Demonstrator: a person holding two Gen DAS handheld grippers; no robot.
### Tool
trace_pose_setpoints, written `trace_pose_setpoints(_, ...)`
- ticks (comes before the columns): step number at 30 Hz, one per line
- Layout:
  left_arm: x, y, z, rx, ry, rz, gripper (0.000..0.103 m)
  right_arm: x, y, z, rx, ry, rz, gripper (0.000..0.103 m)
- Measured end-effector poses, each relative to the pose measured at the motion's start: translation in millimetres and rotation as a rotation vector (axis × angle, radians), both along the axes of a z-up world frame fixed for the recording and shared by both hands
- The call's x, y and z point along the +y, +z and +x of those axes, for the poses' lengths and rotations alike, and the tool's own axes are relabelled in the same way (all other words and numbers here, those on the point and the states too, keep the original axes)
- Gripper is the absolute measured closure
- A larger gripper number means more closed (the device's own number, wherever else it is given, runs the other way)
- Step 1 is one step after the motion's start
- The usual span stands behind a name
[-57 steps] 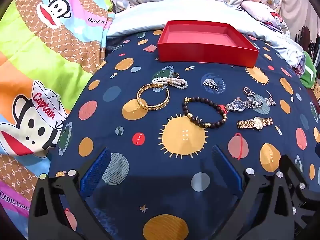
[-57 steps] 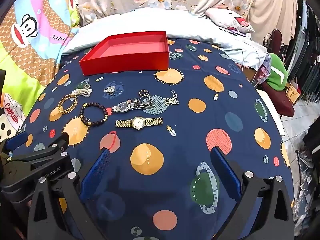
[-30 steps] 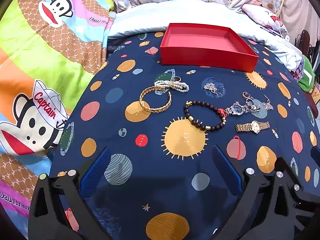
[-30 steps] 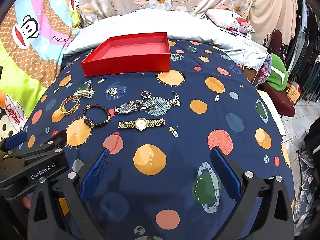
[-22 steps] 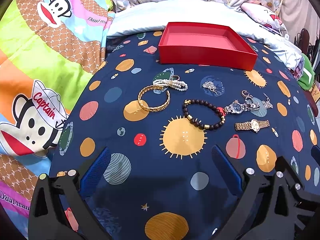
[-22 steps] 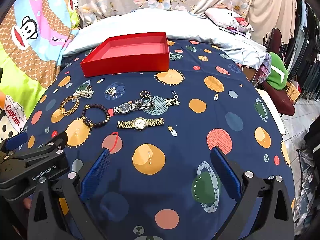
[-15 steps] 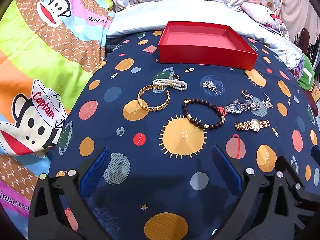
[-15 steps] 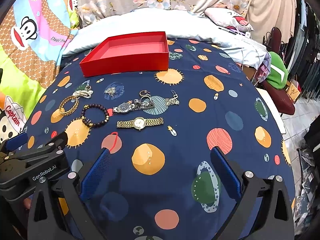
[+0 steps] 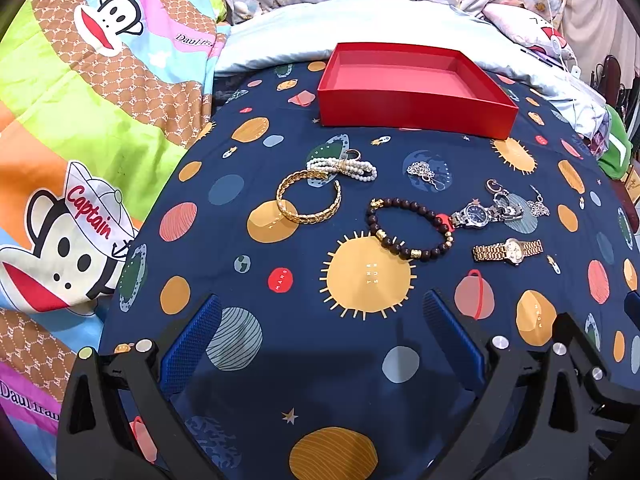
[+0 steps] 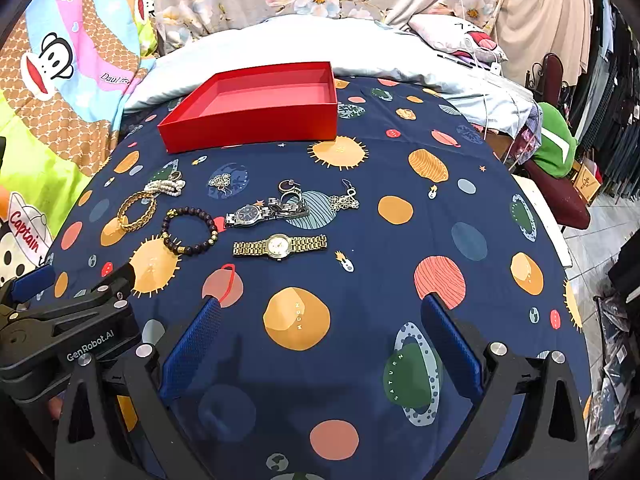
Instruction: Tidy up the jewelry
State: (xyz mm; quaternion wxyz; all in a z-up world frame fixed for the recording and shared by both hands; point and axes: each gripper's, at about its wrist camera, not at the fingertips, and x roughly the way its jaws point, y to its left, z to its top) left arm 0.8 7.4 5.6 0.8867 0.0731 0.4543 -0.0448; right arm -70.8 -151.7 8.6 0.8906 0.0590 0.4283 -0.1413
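An empty red box (image 9: 416,92) (image 10: 256,108) sits at the far side of a navy planet-print cloth (image 9: 280,364). In front of it lie a gold bangle (image 9: 308,200) (image 10: 137,209), a pearl bracelet (image 9: 344,167) (image 10: 166,186), a dark bead bracelet (image 9: 410,229) (image 10: 190,230), a silver watch (image 9: 478,213) (image 10: 256,213), a gold watch (image 9: 508,250) (image 10: 280,245) and silver earrings (image 9: 428,171) (image 10: 345,200). My left gripper (image 9: 320,312) is open, short of the bead bracelet. My right gripper (image 10: 320,312) is open, near the cloth's front, below the gold watch.
A cartoon-monkey quilt (image 9: 80,120) lies left of the cloth, pale pillows (image 10: 300,40) behind the box. Right of the cloth are a dark red chair with a green bag (image 10: 556,152) and hanging clothes (image 10: 616,100). The left gripper's body (image 10: 60,332) shows low left in the right wrist view.
Both views shifted only slightly; the jewelry and box lie where they were. Both grippers stay open and hold nothing.
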Motion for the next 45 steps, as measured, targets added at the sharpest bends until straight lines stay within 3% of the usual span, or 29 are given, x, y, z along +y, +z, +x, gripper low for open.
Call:
trace_pose_setpoints(38, 4, -1, 3, 0.013, 0.004, -0.003, 0.005, -1, -2, 2, 0.008, 0.001, 0.01, 0.005)
trace_pose_setpoints(45, 13, -8, 10, 0.042, 0.02, -0.045, 0.005, -8, -18, 13, 0.041, 0.094, 0.062, 0.005)
